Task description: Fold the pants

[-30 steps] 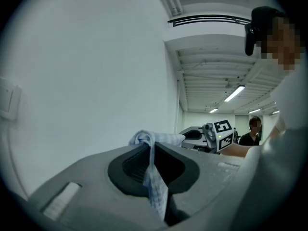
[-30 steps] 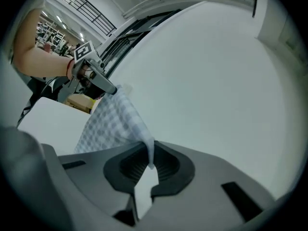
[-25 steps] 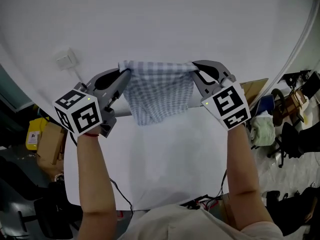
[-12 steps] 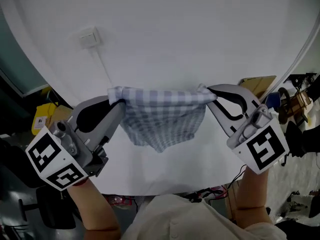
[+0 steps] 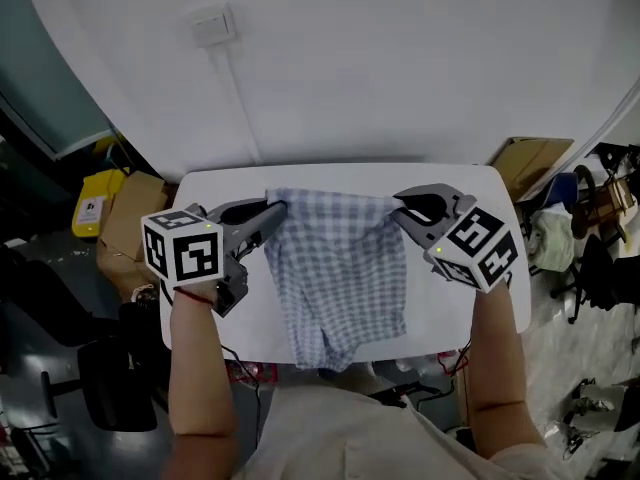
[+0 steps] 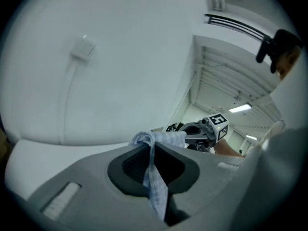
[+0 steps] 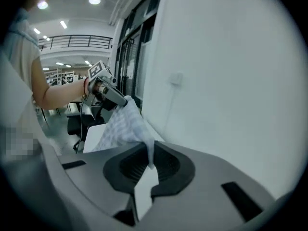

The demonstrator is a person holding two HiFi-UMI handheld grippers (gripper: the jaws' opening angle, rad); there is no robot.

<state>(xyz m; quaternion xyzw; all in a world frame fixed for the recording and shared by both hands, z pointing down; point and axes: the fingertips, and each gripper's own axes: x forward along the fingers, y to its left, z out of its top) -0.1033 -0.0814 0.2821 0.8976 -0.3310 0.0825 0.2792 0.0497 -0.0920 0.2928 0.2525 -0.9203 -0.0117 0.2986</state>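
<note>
Pants: the blue-and-white checked pants (image 5: 340,268) lie lengthwise on the white table (image 5: 455,313). The top edge is near the far side and the lower end reaches the near edge, perhaps just past it.
Left tool: the left tool (image 5: 275,210) is clamped on the top left corner of the pants. The left gripper view shows a strip of checked cloth pinched between its closed jaws.
Right tool: the right tool (image 5: 400,213) is clamped on the top right corner. The right gripper view shows a thin edge of cloth caught between its jaws.
Done: the cloth looks laid out and mostly flat, and the top edge is stretched between the two tools. A few soft wrinkles run down the middle.
Unclear: whether the legs are already doubled one over the other cannot be told from above. The piece does look fairly narrow.
Left to do: no crosswise fold shows yet. One end probably has to be brought over the other, then smoothed and let go.
Progress: judged to be early, with the pants spread but not folded into a compact stack.
</note>
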